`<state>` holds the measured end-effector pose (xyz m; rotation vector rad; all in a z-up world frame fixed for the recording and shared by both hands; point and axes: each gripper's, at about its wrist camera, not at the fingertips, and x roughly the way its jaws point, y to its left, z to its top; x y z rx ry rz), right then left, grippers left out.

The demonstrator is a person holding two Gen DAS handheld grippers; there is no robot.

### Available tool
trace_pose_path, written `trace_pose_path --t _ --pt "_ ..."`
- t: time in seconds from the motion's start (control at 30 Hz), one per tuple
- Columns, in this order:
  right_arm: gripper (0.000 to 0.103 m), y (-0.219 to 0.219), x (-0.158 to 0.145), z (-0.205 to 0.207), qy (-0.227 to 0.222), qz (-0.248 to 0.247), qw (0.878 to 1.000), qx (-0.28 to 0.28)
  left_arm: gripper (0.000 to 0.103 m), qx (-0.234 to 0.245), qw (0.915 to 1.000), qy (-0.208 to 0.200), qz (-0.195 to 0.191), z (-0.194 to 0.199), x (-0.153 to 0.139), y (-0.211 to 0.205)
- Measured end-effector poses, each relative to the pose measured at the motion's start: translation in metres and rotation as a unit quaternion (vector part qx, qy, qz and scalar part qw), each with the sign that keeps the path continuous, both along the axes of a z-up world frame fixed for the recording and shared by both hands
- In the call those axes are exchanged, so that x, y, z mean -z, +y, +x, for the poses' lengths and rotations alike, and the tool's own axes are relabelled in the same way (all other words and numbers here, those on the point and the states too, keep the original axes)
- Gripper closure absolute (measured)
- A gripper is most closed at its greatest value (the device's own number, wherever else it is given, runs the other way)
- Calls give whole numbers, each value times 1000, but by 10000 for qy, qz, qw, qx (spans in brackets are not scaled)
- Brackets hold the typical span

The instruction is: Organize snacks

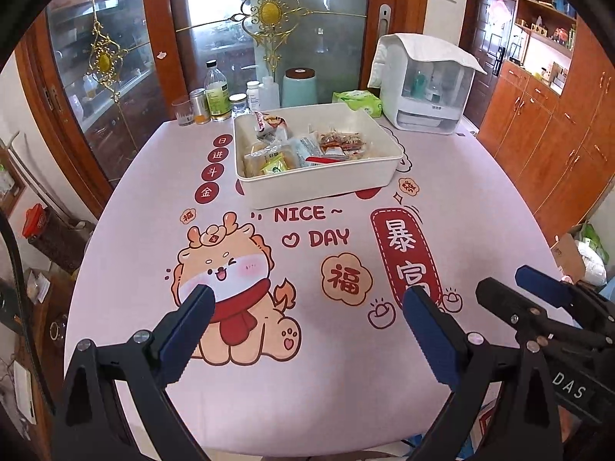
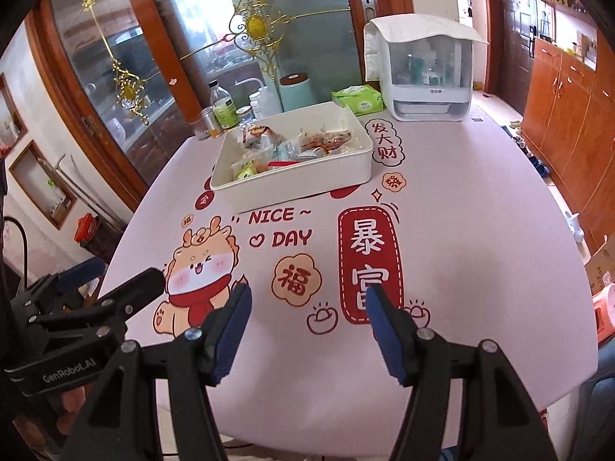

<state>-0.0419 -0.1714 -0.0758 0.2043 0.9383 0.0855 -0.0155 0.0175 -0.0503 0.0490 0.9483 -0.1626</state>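
Left wrist view: left gripper [image 1: 307, 299] spread wide, holding nothing; right gripper [image 2: 307, 299] likewise released, with "GenRobot.AI" readable on the other tool's body. Beneath them, the tablecloth [image 1: 480, 199] reads "NICE ~ DAY". Snacks [image 1: 303, 146] sit in the white tray [image 1: 319, 180] beyond.

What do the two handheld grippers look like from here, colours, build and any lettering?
Both are black scissor-link frames with silver pivot bolts and ribbed dark-blue pads. The left gripper carries white "GenRobot.AI" lettering on its body; the right gripper shows "DAS". No hands or sleeves are visible.
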Motion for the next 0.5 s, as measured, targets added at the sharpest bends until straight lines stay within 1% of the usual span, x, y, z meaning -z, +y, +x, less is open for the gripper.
trace_pose_path --t 0.17,0.5 --pt "41 -1 -6 -6 -115 -100 9999 66 5 -32 10000 1 -12 -1 -1 -1" --pt "41 1 -5 -11 -82 -90 9999 28 5 -60 10000 50 19 -3 1 -2"
